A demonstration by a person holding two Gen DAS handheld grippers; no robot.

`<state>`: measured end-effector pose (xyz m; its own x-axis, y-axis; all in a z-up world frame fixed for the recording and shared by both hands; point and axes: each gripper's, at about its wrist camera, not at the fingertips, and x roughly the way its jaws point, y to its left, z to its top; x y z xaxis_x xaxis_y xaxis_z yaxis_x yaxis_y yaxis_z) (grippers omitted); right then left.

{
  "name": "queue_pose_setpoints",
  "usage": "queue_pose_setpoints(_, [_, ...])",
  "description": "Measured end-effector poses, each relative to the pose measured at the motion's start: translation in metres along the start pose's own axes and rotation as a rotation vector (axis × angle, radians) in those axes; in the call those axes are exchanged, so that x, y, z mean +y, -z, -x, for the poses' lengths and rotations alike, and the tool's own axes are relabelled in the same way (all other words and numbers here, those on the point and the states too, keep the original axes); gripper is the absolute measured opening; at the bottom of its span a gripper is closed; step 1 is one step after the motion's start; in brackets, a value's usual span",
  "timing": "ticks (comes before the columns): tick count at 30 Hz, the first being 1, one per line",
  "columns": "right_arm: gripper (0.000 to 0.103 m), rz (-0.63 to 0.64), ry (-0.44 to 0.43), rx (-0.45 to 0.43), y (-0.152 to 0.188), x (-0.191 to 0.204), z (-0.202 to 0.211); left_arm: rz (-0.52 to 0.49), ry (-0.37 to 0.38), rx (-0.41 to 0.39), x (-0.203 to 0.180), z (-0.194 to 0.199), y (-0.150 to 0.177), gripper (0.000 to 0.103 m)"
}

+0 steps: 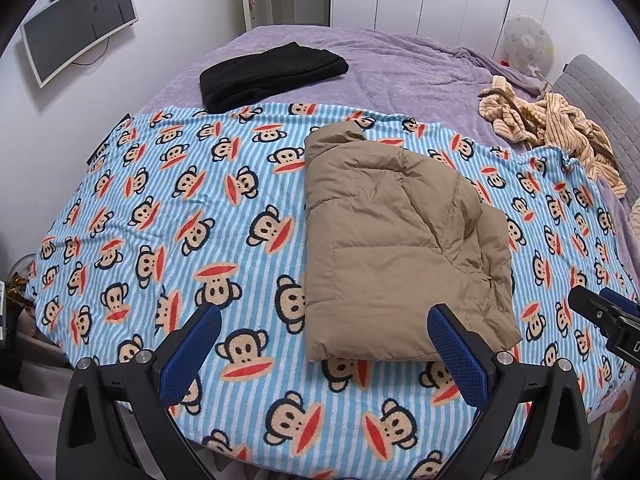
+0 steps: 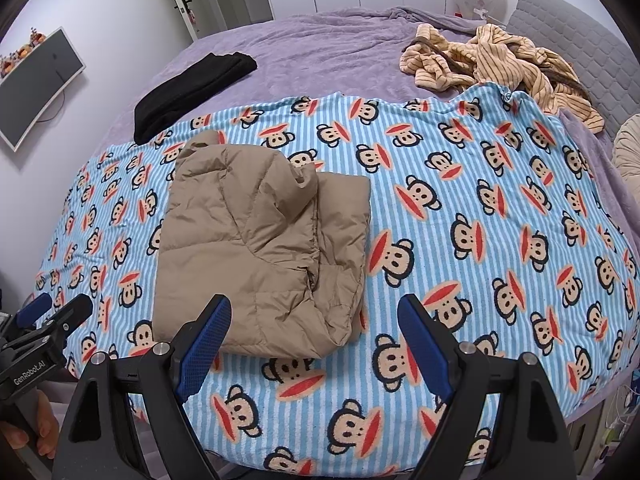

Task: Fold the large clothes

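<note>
Tan puffy jacket (image 1: 394,236) lies folded on the striped monkey blanket (image 1: 160,208), untouched. My 2 pairs of fingers, left (image 1: 326,354) and right (image 2: 316,346), stand apart, empty; its springy fill could unfold it.

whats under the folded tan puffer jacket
The tan puffer jacket lies on the blue striped monkey-print blanket, which is spread over a purple bedcover. The patch of blanket beneath the jacket is covered, so anything there cannot be seen.
</note>
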<state>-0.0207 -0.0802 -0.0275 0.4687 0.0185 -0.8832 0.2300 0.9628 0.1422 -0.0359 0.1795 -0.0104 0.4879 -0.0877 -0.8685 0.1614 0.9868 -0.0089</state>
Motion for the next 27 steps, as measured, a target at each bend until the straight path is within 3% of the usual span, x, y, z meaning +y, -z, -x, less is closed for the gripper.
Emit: queue_pose_setpoints(27, [0.087, 0.002, -0.003, -0.001, -0.0013, 0.001, 0.0007, 0.001, -0.001, -0.003, -0.001, 0.0013, 0.0005, 0.103])
